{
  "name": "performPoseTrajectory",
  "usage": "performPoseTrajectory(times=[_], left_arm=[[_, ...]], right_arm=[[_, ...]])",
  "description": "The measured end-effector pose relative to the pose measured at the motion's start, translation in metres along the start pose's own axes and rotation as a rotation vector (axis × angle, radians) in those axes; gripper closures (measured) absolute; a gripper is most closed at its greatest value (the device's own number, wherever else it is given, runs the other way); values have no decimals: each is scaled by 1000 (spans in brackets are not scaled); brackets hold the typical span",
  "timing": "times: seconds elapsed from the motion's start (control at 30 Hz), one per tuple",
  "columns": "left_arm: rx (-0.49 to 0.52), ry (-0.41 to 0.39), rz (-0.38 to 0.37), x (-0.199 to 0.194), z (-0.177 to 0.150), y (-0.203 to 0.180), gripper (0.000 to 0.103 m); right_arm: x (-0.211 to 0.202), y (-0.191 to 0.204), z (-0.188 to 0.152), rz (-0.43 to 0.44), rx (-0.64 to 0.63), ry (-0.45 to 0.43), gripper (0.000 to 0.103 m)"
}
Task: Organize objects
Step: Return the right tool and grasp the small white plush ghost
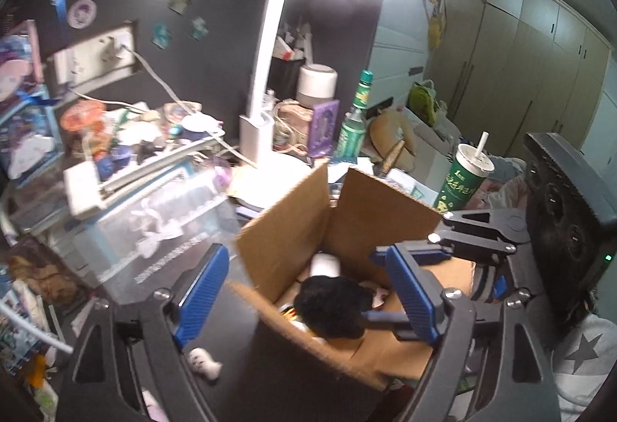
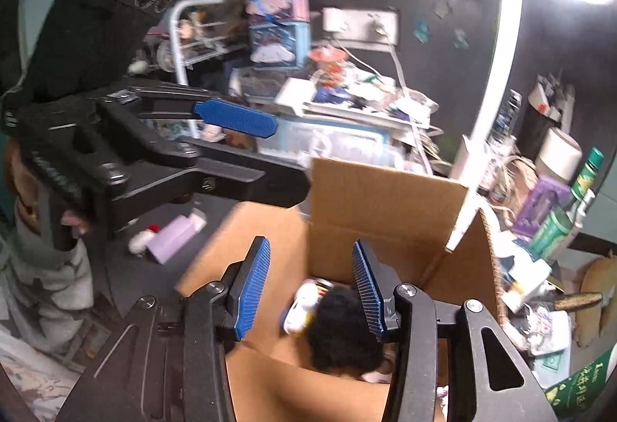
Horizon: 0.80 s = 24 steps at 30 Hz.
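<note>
An open cardboard box (image 1: 347,206) stands on the dark desk; it also shows in the right wrist view (image 2: 370,198). Inside lie a black fuzzy object (image 1: 331,306), also visible from the right wrist (image 2: 343,329), and some small white items (image 2: 302,306). My left gripper (image 1: 308,295) is open and empty, its jaws straddling the box's near left corner. My right gripper (image 2: 312,287) is open and empty, just above the box opening over the black object. The right gripper also shows in the left wrist view (image 1: 408,256); the left gripper also shows in the right wrist view (image 2: 246,152).
A white desk lamp (image 1: 266,75) stands behind the box. A clear plastic bin (image 1: 154,221) piled with clutter sits left. A green bottle (image 1: 353,125) and a green paper cup with straw (image 1: 461,179) stand right. A lilac bottle (image 2: 173,237) and small white toy (image 1: 204,362) lie on the desk.
</note>
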State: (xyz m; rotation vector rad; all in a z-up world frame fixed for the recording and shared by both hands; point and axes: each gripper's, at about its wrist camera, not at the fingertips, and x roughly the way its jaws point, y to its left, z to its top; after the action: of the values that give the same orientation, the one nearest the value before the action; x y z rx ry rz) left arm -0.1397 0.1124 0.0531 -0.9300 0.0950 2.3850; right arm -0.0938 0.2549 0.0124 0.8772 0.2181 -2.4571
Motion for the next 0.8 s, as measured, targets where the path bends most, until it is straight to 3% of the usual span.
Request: performPoseTrajectory(times=[0.23,0.33,0.5,0.67,0.8], left_arm=[[-65,-89,114,-48,-42,31,20],[-102,-125,167,-65,-64,44,20],[-157,-155,221,-85,-98,62,19],[-177,-151,283,-93,-130,77,16],[-194,-135,270,-89,-150,86,16]], right_arm=[[4,77,3,143,-112,-67,62],[17,104,0,212,-130,-54,62],[50,129,-9,349,-57,0,62],[81,143,-25,270,-54,16,62],[117,146,-43,99,-62,58,62]])
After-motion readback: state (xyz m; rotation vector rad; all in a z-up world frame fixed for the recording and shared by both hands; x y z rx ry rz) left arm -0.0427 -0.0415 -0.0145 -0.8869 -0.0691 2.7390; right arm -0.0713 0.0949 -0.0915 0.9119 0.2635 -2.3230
